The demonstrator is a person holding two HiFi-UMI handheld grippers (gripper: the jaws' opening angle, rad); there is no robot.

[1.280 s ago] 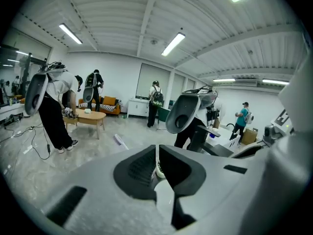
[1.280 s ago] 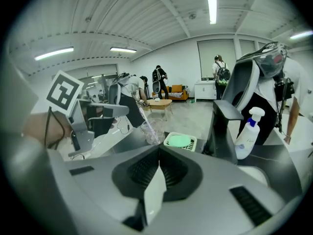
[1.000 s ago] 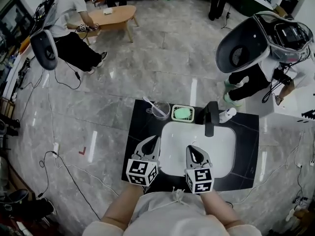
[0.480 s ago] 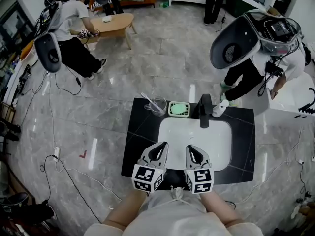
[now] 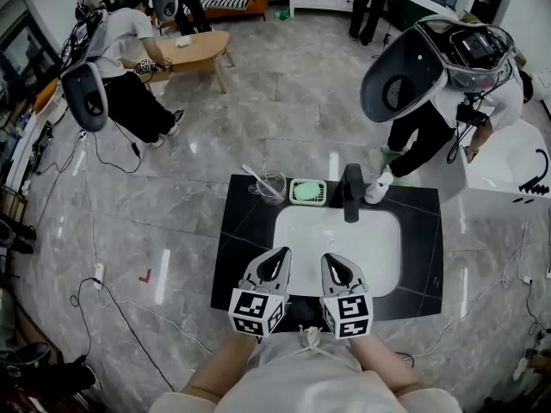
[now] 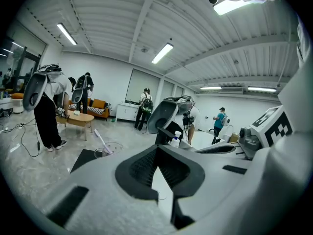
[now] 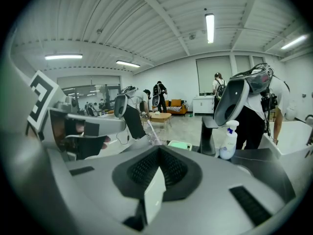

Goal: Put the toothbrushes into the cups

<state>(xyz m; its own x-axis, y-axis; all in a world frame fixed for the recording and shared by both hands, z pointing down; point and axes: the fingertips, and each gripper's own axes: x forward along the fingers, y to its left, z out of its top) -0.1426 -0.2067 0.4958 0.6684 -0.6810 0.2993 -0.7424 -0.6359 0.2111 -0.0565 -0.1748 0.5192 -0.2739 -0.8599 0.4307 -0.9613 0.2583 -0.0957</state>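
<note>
A clear cup (image 5: 274,186) stands at the back left of the black countertop (image 5: 234,256), and a white toothbrush (image 5: 254,177) leans in it, handle out to the left. The same cup (image 6: 106,149) and toothbrush (image 6: 100,140) show far ahead in the left gripper view, and the cup (image 7: 155,138) shows small in the right gripper view. My left gripper (image 5: 275,263) and right gripper (image 5: 337,268) hover side by side over the near rim of the white basin (image 5: 379,252). Both are shut with nothing between the jaws, well short of the cup.
A green soap dish (image 5: 307,193), a black faucet (image 5: 351,193) and a white pump bottle (image 5: 377,188) line the back of the counter. Other people with gear stand on the marble floor behind, one close at the counter's far right (image 5: 430,101). A second sink (image 5: 508,166) is at right.
My left gripper has shifted right, closer to the right gripper. Both have lifted slightly over the basin's near edge, and the head view has shifted a little.
</note>
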